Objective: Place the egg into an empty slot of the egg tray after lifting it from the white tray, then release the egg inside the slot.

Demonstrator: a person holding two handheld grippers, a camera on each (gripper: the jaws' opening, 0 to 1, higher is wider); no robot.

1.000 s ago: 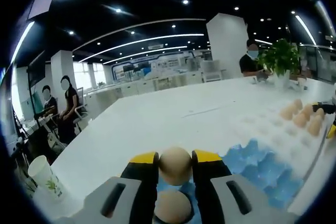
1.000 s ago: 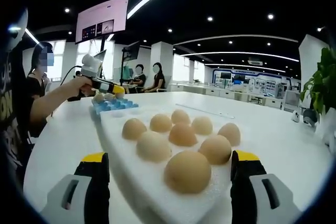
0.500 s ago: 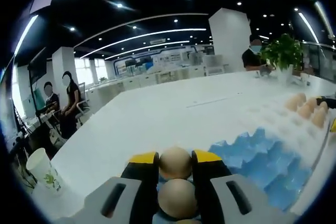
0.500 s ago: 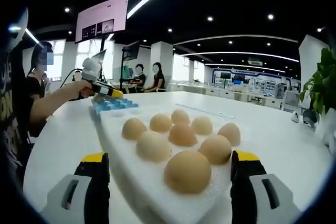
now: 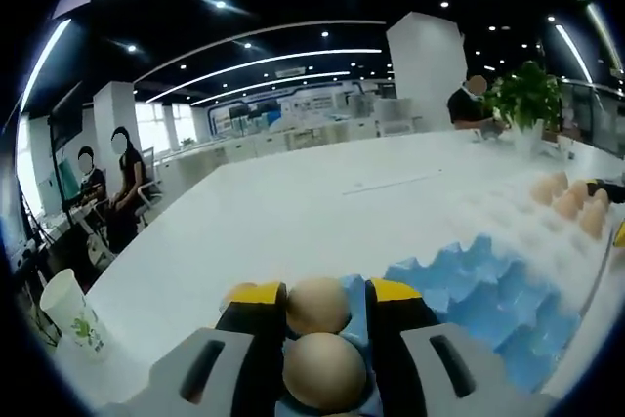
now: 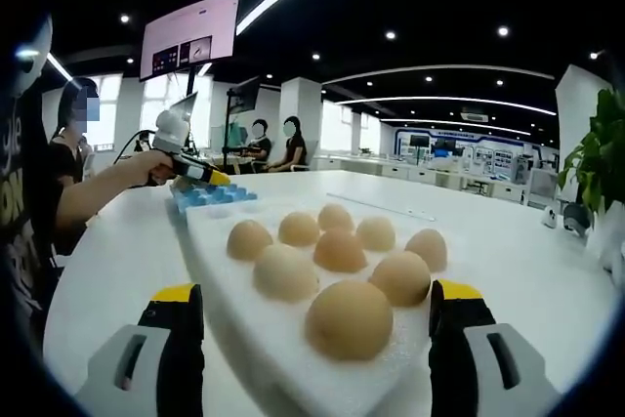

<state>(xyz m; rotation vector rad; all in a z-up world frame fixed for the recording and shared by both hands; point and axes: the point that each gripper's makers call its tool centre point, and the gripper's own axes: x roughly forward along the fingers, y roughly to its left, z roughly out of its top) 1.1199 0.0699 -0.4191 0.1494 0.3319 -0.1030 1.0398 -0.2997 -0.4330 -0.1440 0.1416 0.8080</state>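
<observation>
The left hand-held gripper [image 5: 317, 312] is closed on an egg [image 5: 317, 306] directly between its jaws, low over the near end of the blue egg tray [image 5: 488, 295], where a second egg [image 5: 323, 371] already sits in a slot just below. The right hand-held gripper [image 6: 317, 314] hangs wide open, empty, astride the white tray [image 6: 244, 285] holding eight eggs; the left is plainly nearer the slots.

no legible text, wall screen [image 6: 191, 34] content too small to read
</observation>
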